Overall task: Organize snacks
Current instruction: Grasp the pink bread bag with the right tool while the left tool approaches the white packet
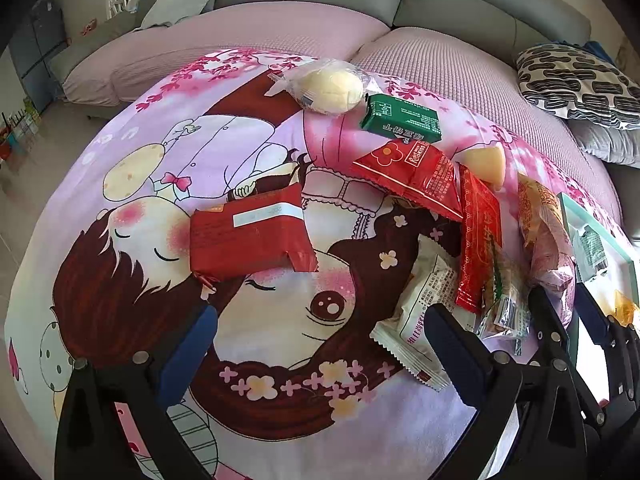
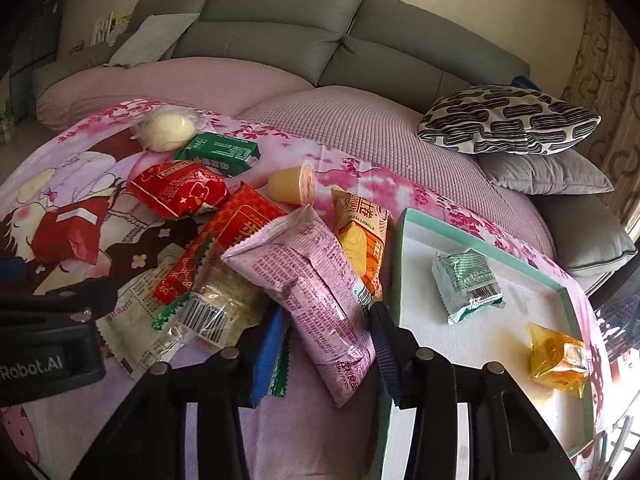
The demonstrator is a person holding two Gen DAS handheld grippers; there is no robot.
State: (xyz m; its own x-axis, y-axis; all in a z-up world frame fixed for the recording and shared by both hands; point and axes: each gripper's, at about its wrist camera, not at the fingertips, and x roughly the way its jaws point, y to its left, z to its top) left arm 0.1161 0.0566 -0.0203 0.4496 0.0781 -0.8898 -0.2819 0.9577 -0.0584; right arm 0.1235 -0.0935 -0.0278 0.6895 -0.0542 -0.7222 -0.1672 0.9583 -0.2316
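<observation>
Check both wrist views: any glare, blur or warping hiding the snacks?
Left wrist view: sharp, heavy fisheye bulge, tray squeezed against the right edge. Right wrist view: window light glares off the tray floor; the pink packet in the right claw stays legible; corners vignette black.

Snack packs: pink wrapper (image 2: 316,280) matt plastic film, red pouch (image 2: 180,188) glossy foil. Printed cloth (image 1: 280,320) soft, matt. Tray (image 2: 400,260) matt card.

Soft daylight enters from the right; both views are sharp, with edges bent and dark-cornered.
</observation>
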